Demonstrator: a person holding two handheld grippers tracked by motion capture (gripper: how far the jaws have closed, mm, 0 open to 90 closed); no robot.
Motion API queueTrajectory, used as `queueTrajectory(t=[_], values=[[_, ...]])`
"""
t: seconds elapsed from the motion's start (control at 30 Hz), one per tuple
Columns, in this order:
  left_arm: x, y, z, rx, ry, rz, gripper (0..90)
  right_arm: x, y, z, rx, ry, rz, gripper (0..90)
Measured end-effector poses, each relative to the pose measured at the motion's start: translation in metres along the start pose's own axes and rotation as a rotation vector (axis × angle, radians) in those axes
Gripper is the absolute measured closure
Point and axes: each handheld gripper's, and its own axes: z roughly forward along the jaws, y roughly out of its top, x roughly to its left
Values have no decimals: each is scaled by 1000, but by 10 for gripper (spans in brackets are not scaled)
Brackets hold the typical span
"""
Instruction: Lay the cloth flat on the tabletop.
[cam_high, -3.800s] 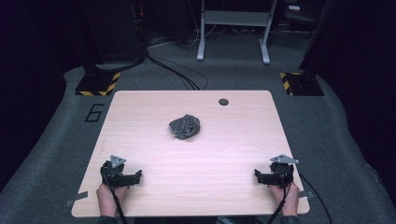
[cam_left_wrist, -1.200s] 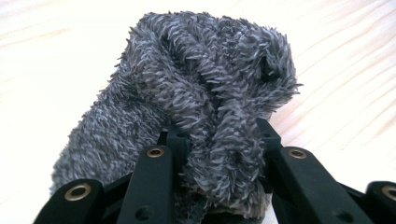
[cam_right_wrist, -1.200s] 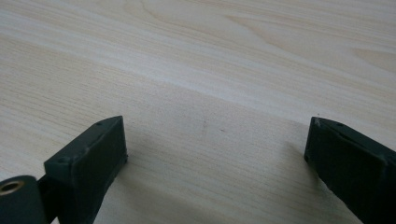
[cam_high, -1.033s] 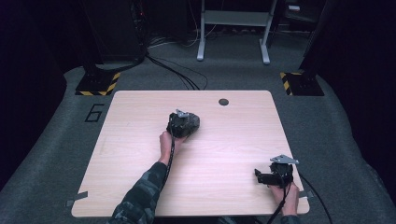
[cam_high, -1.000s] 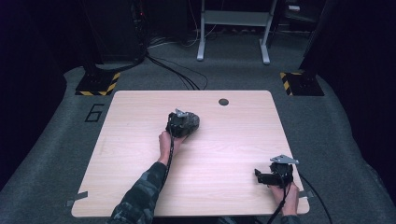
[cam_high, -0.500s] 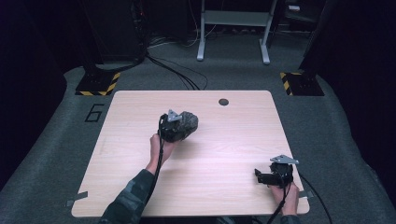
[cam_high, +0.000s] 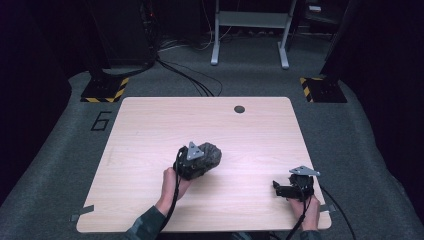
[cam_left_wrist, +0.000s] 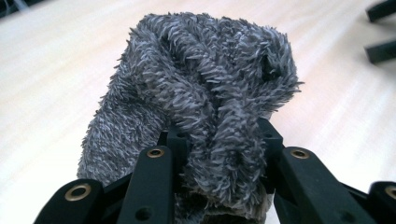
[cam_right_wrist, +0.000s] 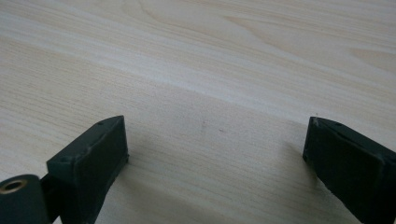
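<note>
A grey fluffy cloth (cam_high: 207, 159) is bunched up near the middle of the wooden table (cam_high: 150, 125). My left gripper (cam_high: 192, 161) is shut on the cloth; in the left gripper view the shaggy cloth (cam_left_wrist: 201, 93) rises between the two black jaws, pinched at its lower part, with my left gripper (cam_left_wrist: 219, 154) closed around it. My right gripper (cam_high: 281, 190) rests near the table's front right corner, open. In the right gripper view, my right gripper (cam_right_wrist: 215, 154) has its jaws wide apart over bare wood with nothing between them.
A dark round grommet (cam_high: 239, 109) sits near the table's far edge. Beyond the table are grey carpet, a white metal stand (cam_high: 250, 30), black cables (cam_high: 190, 80) and yellow-black striped bases (cam_high: 105, 90). A "6" (cam_high: 101, 120) is marked on the floor at left.
My left gripper went from the front left of the table to the cloth, shut on it, and has pulled it toward the front, nearer the person. The right gripper has stayed still.
</note>
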Motion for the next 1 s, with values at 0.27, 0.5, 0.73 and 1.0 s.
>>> queueTrajectory(t=[0.27, 0.5, 0.73, 1.0], values=[[-21, -35, 30, 116, -42, -3, 538, 0, 0, 0, 1, -1, 1, 63], [-18, -32, 13, 92, -59, -13, 157, 0, 1, 0, 8, -2, -2, 64], [1, -39, -30, 4, -61, -80, 133, 2, 2, -2, 13, 5, -13, 78], [45, -54, -46, -15, 12, -191, 150, 21, 12, -14, -43, 86, 1, 110]])
